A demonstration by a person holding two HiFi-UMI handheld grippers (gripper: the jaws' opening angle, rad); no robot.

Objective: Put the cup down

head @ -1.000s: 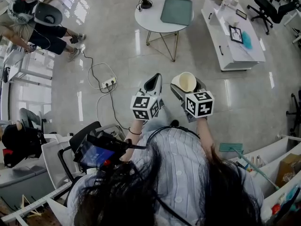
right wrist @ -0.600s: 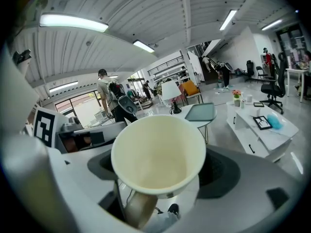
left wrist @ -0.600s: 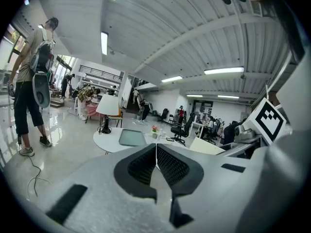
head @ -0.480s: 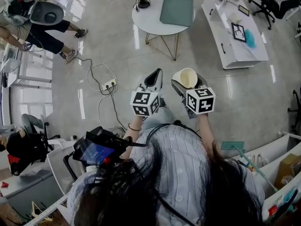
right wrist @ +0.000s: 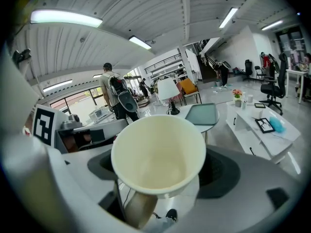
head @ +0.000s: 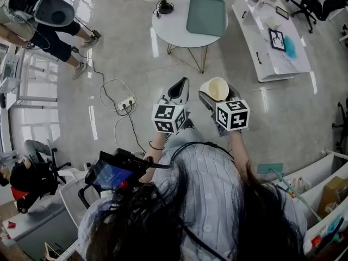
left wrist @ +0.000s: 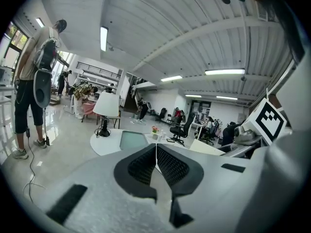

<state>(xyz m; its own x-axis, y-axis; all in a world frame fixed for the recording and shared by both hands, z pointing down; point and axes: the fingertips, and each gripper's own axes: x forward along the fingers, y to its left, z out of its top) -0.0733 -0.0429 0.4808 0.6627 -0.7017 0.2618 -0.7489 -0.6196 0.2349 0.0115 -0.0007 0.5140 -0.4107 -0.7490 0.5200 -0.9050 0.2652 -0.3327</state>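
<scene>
Cup (head: 216,88) in R hand-held gripper (head: 218,98) clamp, base hidden; L hand-held gripper (head: 179,87) jaws together

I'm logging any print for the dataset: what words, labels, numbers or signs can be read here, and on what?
No text can be read.
Cup: plain, no print shows.
Marker cubes: black-and-white square patterns, no words.
Screen: blue glow, too blurred to read.
Framed picture: too small to read.
</scene>
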